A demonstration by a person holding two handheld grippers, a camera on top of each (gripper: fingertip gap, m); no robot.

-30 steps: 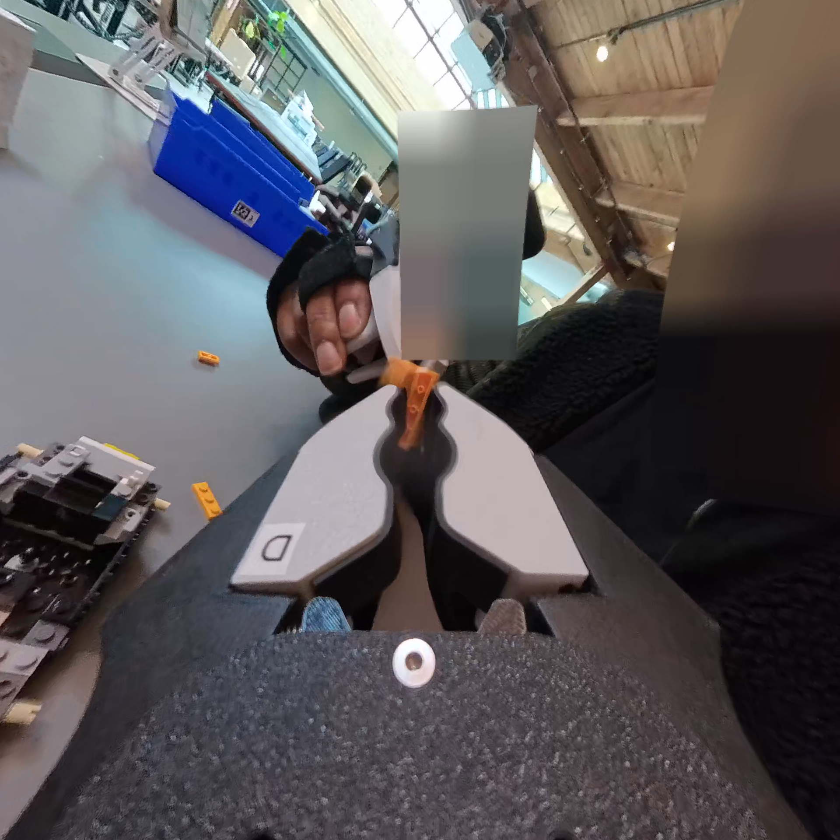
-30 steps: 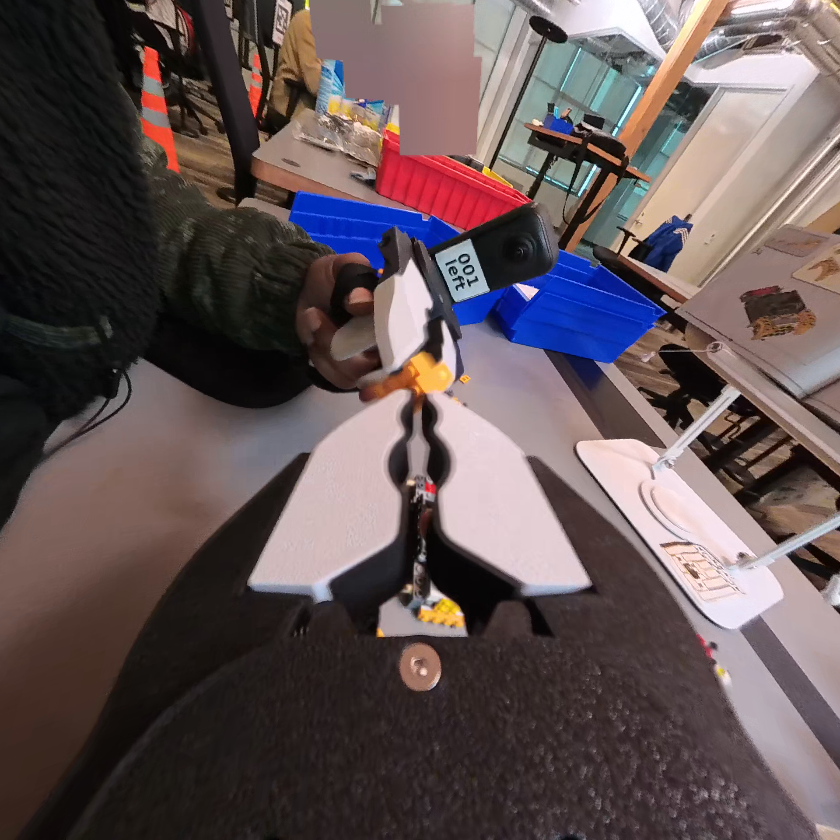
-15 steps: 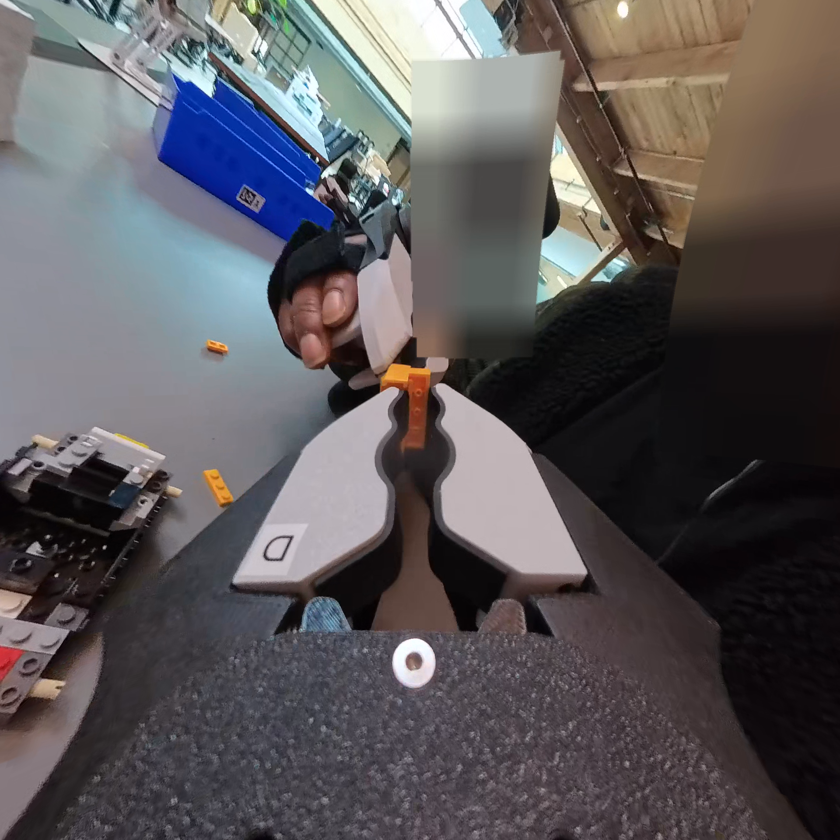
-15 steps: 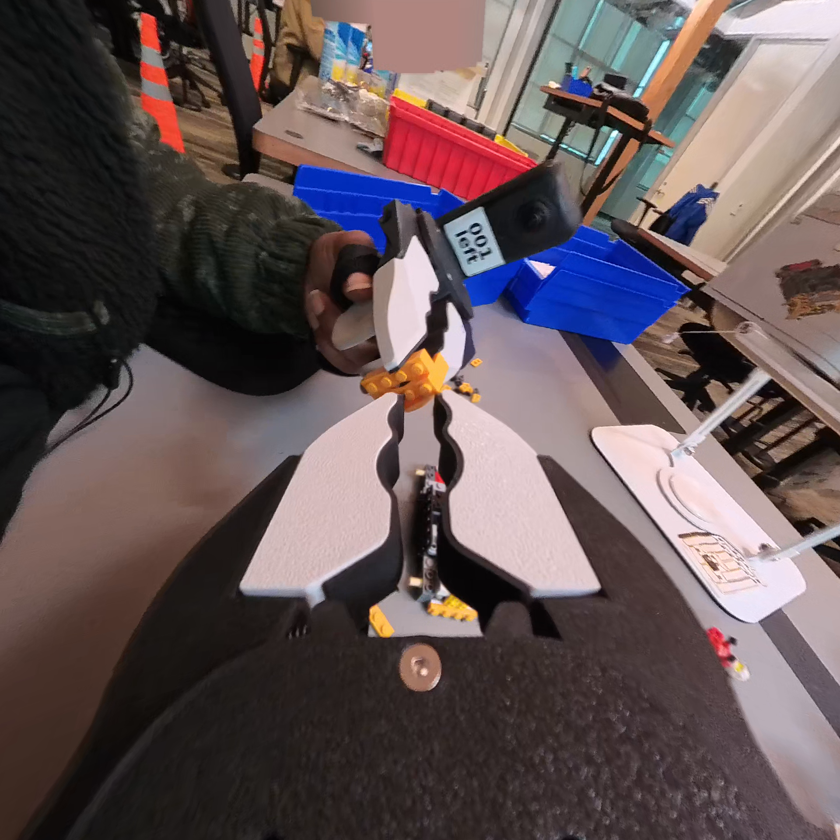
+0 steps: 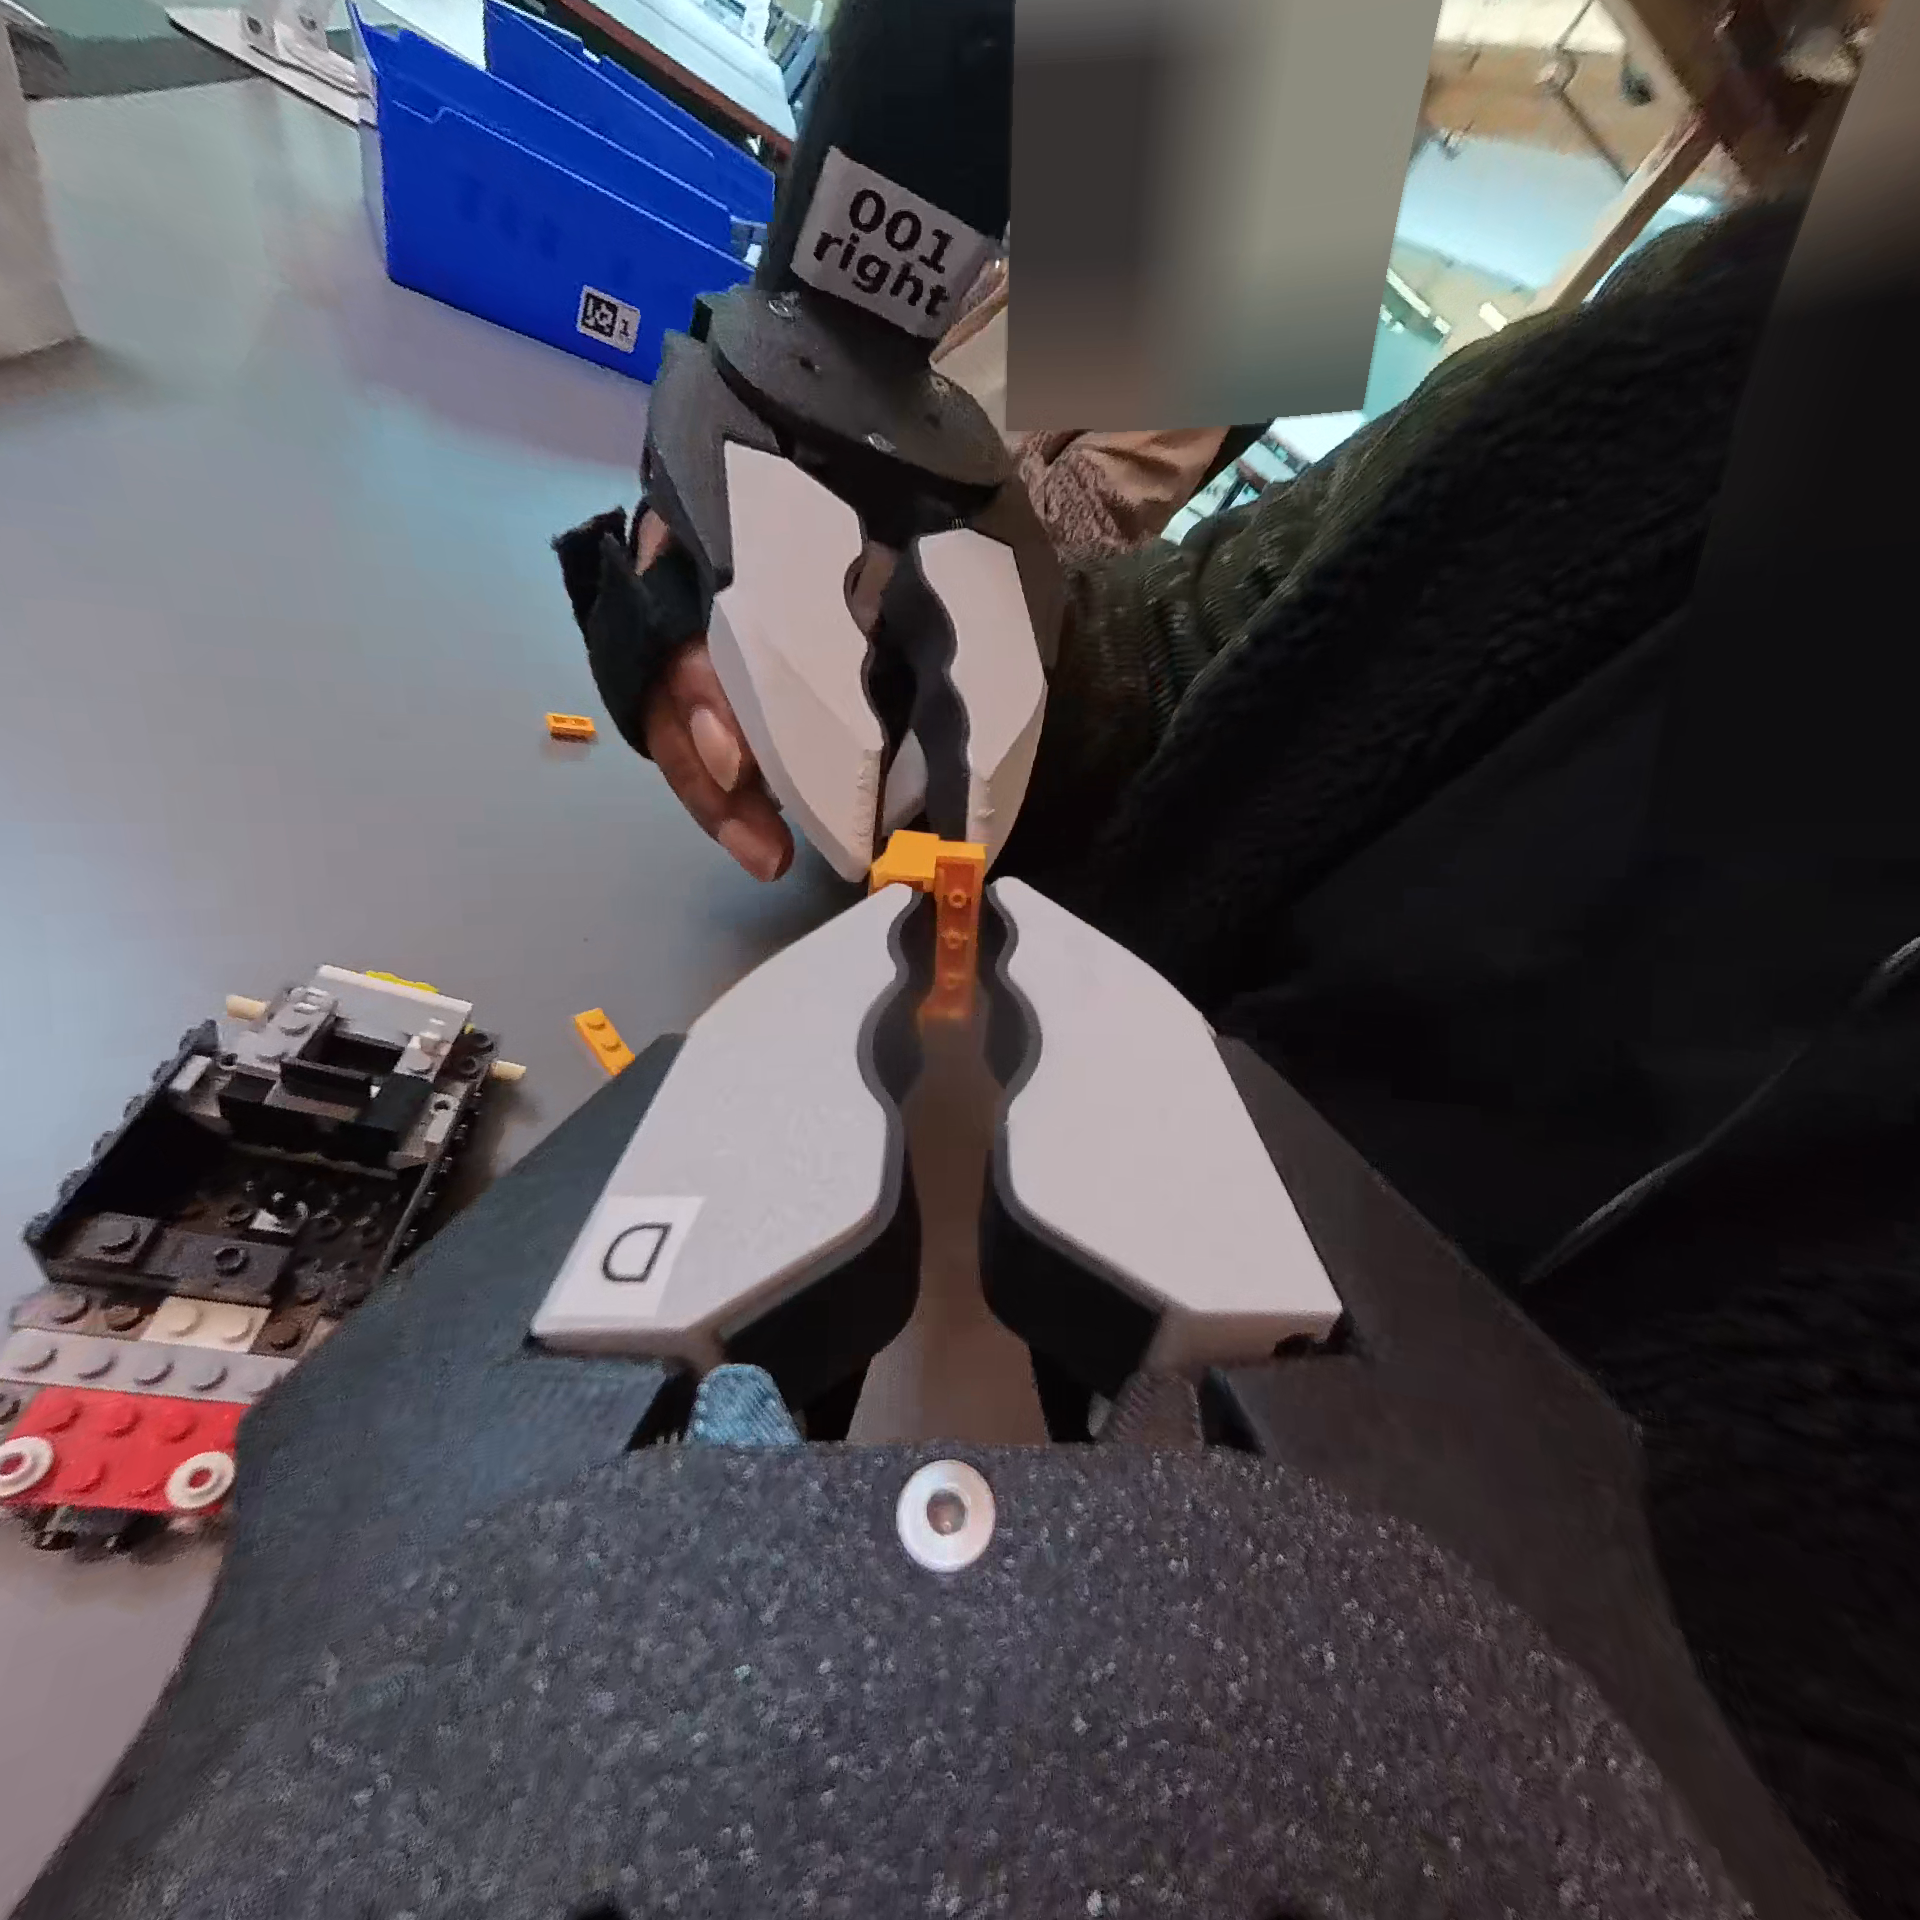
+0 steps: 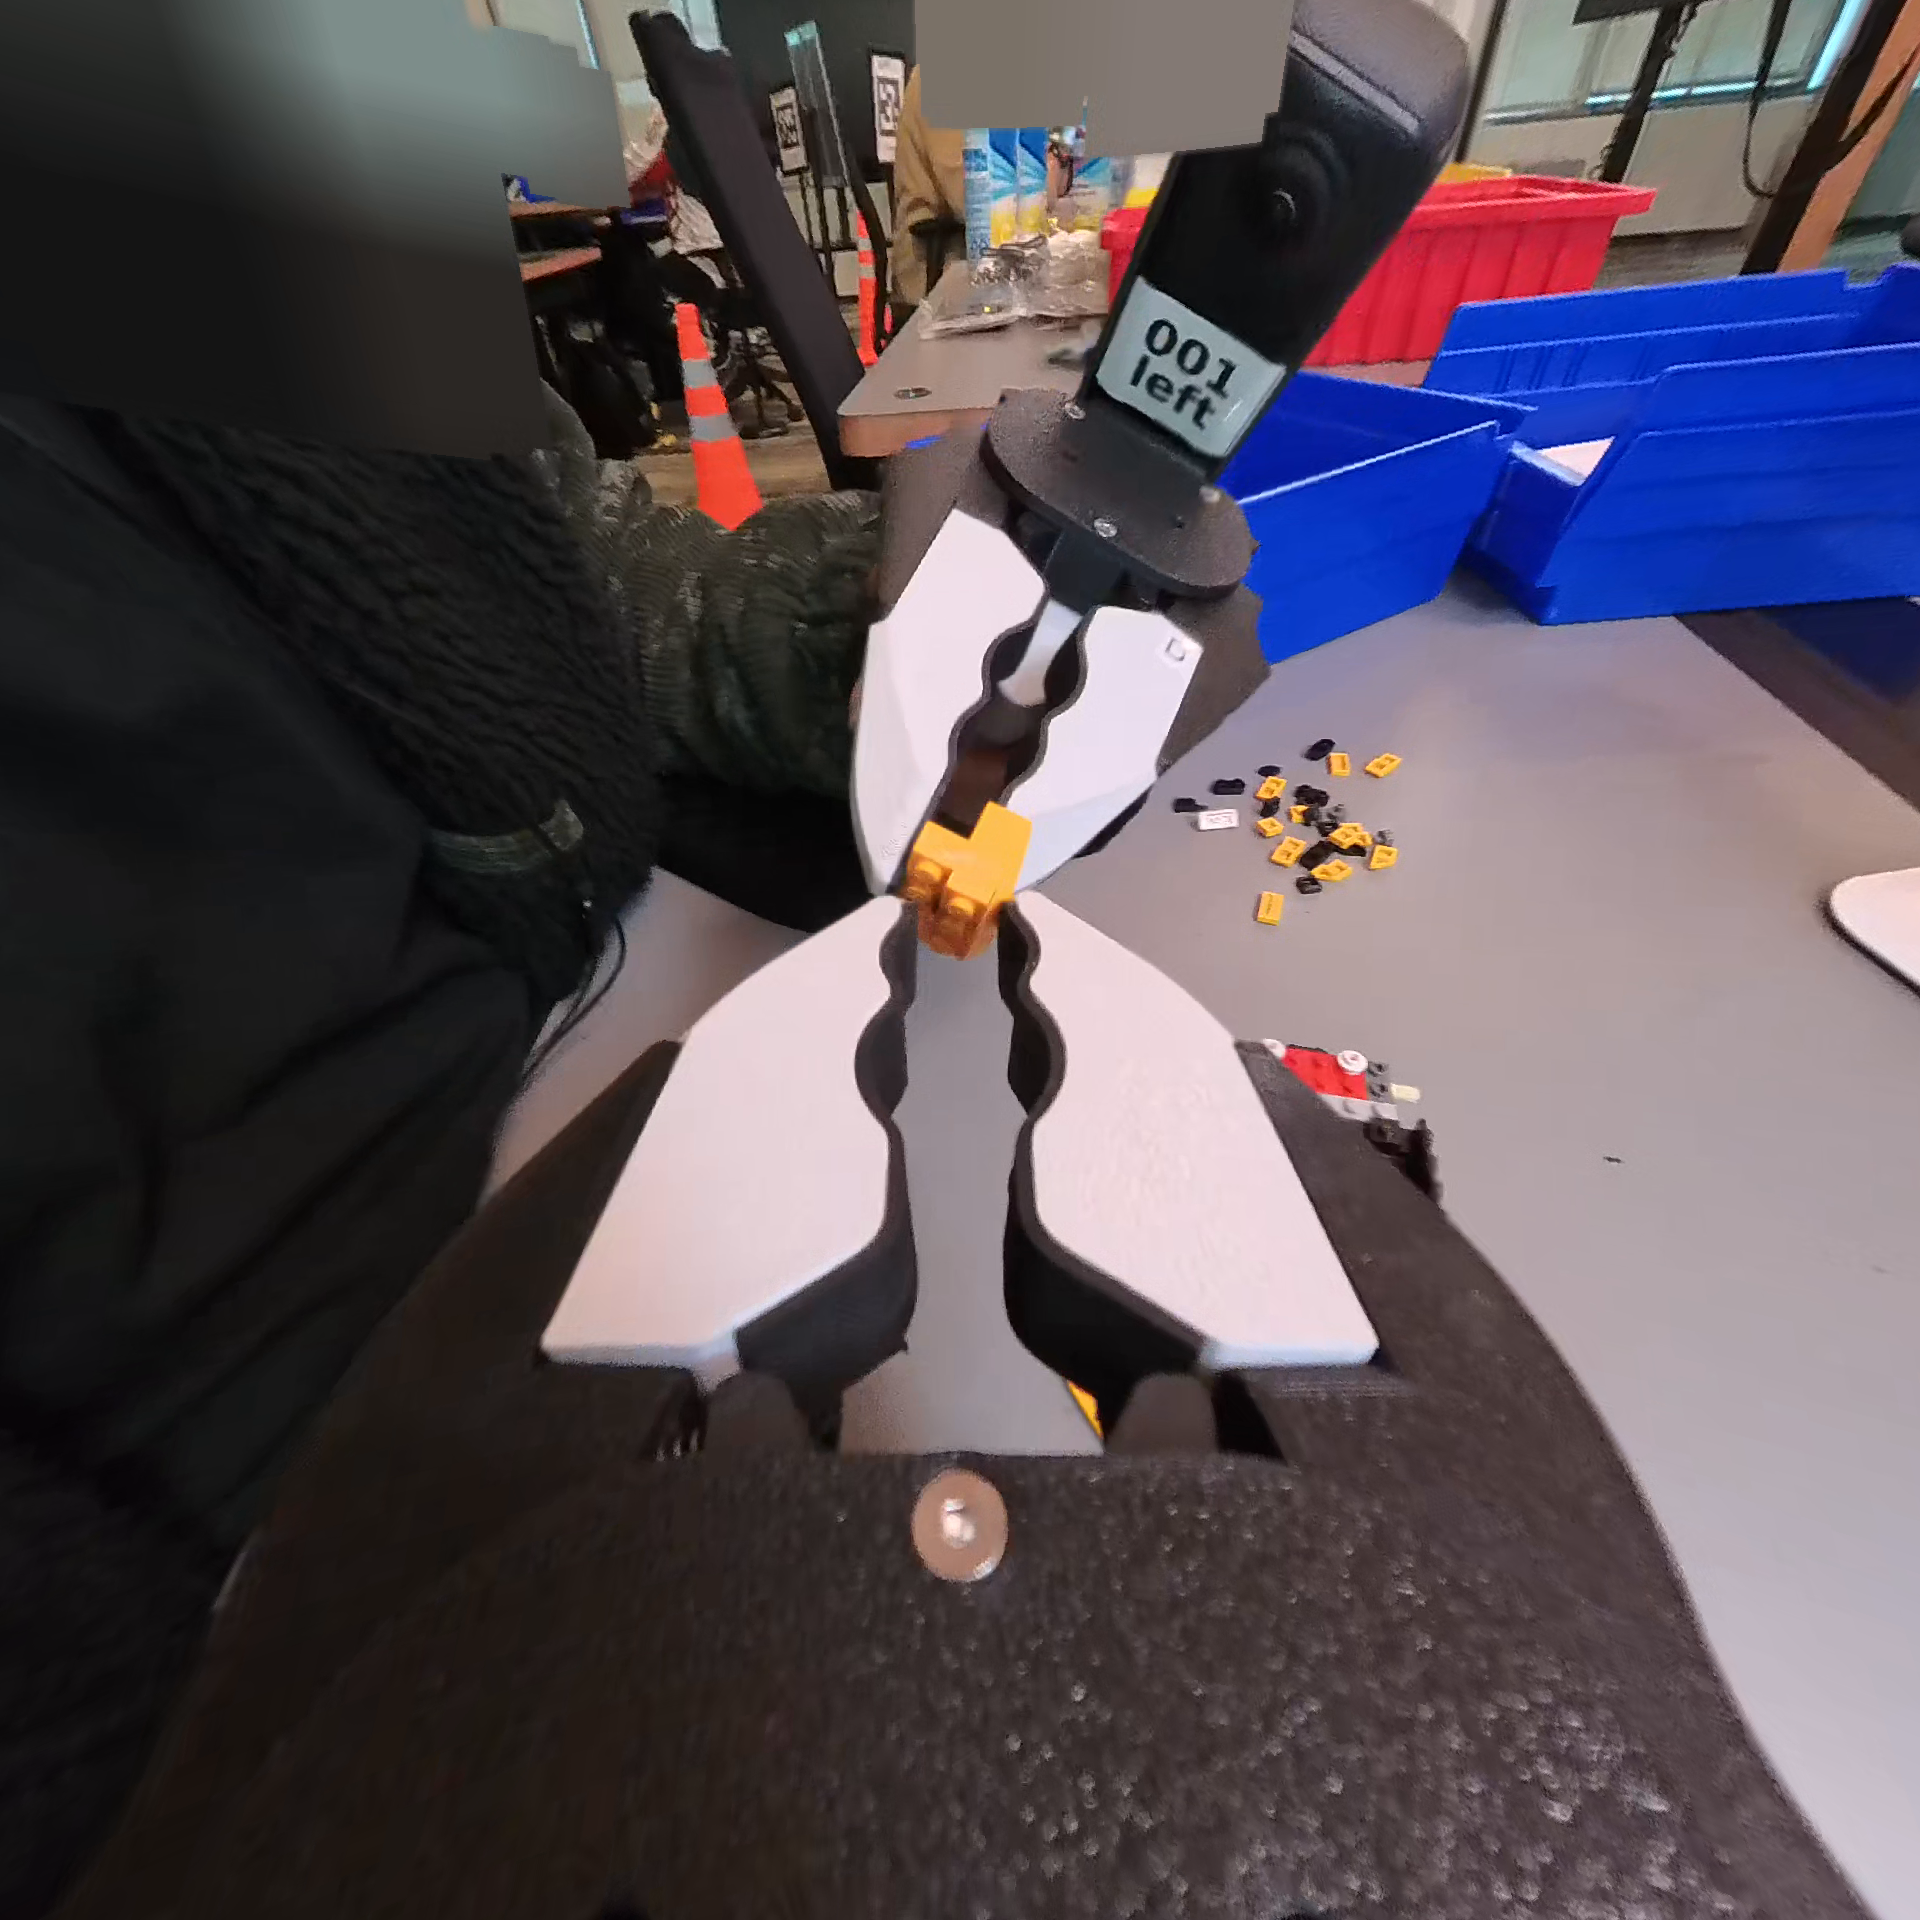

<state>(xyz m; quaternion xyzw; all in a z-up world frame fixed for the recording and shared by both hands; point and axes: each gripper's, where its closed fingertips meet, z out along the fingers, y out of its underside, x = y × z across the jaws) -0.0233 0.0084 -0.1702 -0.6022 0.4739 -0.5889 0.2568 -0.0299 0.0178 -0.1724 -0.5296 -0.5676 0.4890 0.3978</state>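
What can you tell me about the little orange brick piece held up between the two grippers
The orange brick piece looks like glossy plastic: a thin studded plate with a chunkier block fixed crosswise at its far end. It is held in the air above the grey table. The left gripper pinches the plate edge-on, and the right gripper's fingertips close around the block end.

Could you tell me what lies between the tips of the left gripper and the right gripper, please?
A small orange brick assembly bridges the two tips. The left gripper is shut on its thin plate; the right gripper fingers flank its blocky end. Both wrist views show this.
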